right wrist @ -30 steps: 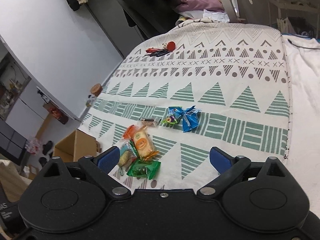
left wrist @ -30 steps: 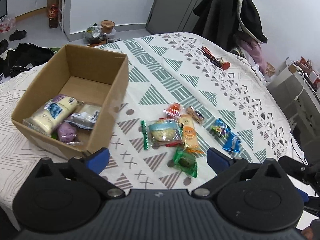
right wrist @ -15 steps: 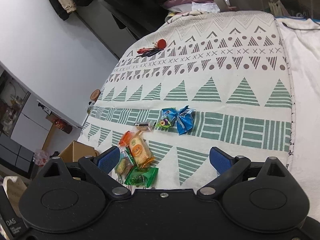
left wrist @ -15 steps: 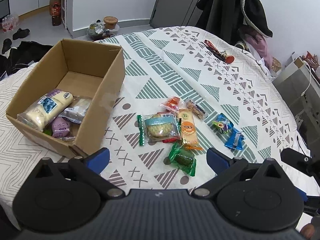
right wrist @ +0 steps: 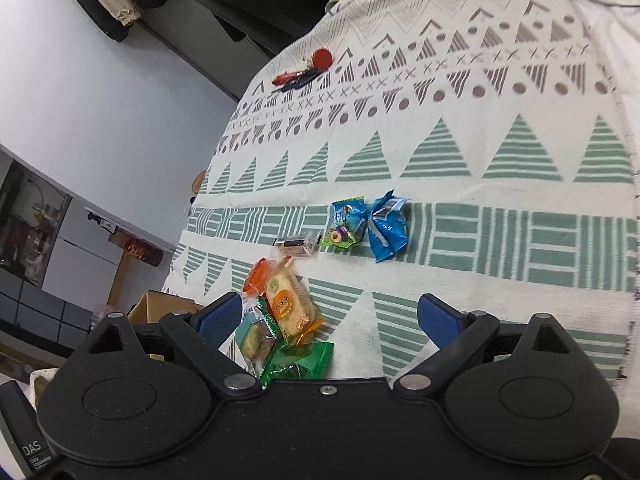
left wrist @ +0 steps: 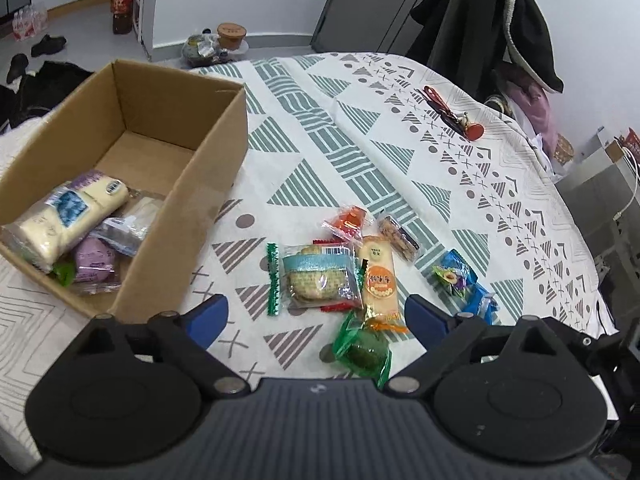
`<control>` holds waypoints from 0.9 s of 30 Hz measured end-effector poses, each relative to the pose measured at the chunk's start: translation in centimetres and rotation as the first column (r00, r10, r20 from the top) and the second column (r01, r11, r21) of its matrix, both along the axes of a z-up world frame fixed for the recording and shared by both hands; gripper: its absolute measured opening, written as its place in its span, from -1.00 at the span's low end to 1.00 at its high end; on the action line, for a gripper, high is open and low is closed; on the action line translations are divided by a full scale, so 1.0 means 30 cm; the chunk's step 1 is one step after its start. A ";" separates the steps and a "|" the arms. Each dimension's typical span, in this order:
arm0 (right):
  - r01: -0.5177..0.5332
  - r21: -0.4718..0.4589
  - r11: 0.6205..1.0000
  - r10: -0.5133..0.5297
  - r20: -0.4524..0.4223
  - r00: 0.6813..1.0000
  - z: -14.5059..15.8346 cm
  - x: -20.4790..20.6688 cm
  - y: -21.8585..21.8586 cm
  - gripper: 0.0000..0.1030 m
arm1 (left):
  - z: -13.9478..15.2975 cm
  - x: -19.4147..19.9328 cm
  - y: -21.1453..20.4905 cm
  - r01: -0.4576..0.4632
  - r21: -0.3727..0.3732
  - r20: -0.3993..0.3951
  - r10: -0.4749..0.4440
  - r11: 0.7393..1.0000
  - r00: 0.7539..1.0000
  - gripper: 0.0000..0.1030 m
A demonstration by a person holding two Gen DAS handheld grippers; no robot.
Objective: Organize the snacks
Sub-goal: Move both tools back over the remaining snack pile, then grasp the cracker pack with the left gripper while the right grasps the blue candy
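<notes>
Left gripper (left wrist: 316, 316): blue-tipped black fingers spread wide, empty, hovering above the snack cluster.
Right gripper (right wrist: 330, 316): blue-tipped black fingers spread wide, empty, over the patterned cloth.
Green crinkled snack packet (left wrist: 362, 350): nearest item, at 6 o'clock of the cluster, between the left gripper's fingers in view.
Clear biscuit packet with teal band (left wrist: 320, 276): just beyond the green packet, at its 11 o'clock; a green serrated strip (left wrist: 273, 278) lies along its 9 o'clock side.
Long cream wafer packet with orange round label (left wrist: 378, 278): touching the biscuit packet at its 3 o'clock; near end overlaps the green packet.
Blue foil candy wrappers (left wrist: 464, 282): a pair at 3 o'clock of the wafer packet, apart from it.
Small orange-red packet (left wrist: 348, 220): at 12 o'clock of the cluster.
Clear packet of brown pieces (left wrist: 398, 238): just beside the orange-red packet, at its 3 o'clock.
Open brown cardboard box (left wrist: 208, 184): at 9 o'clock of the cluster; holds a cream loaf-shaped packet (left wrist: 60, 220), a purple round packet (left wrist: 94, 260) and a clear wrapped packet (left wrist: 128, 226) in its near end.
White cloth with green and grey geometric pattern (left wrist: 360, 140): covers the surface under everything.
Red-and-black keychain bundle (left wrist: 452, 114): far end, at 1 o'clock, well apart from the snacks.
</notes>
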State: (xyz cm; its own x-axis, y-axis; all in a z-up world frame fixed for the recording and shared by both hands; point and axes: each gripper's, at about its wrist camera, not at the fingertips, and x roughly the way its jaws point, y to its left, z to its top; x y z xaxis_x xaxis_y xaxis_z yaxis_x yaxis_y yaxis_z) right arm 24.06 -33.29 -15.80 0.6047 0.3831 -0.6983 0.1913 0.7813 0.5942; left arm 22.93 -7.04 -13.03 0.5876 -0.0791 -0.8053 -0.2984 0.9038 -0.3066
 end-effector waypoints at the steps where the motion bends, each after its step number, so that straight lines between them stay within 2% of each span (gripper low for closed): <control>1: -0.003 -0.001 1.000 0.003 -0.009 1.000 -0.011 0.010 0.004 0.81 | -0.012 0.013 0.000 -0.002 0.002 -0.005 0.002 1.000 1.000 0.78; 6: -0.007 0.004 1.000 0.008 -0.054 0.998 -0.068 0.063 0.020 0.71 | -0.071 0.074 0.003 -0.005 -0.013 -0.033 0.005 1.000 0.999 0.70; 13: 0.079 -0.058 0.995 -0.083 -0.053 0.995 -0.104 0.118 -0.001 0.71 | -0.150 0.158 0.001 0.003 -0.031 -0.072 -0.005 1.000 0.997 0.70; 20: 0.113 -0.201 0.973 -0.121 -0.029 0.992 -0.136 0.193 0.018 0.71 | -0.211 0.211 0.006 0.007 -0.046 -0.106 -0.011 0.999 0.994 0.68; 24: 0.108 -0.233 0.966 -0.114 -0.011 0.993 -0.152 0.221 0.035 0.71 | -0.233 0.225 0.007 -0.003 -0.034 -0.114 -0.001 0.999 0.994 0.54; 26: 0.105 -0.261 0.960 -0.112 -0.013 0.994 -0.158 0.242 0.047 0.71 | -0.235 0.226 0.007 -0.016 -0.019 -0.109 0.014 1.000 0.994 0.39; 27: 0.107 -0.273 0.956 -0.113 -0.007 0.994 -0.158 0.252 0.052 0.71 | -0.235 0.226 0.008 -0.026 -0.009 -0.108 0.025 1.000 0.994 0.24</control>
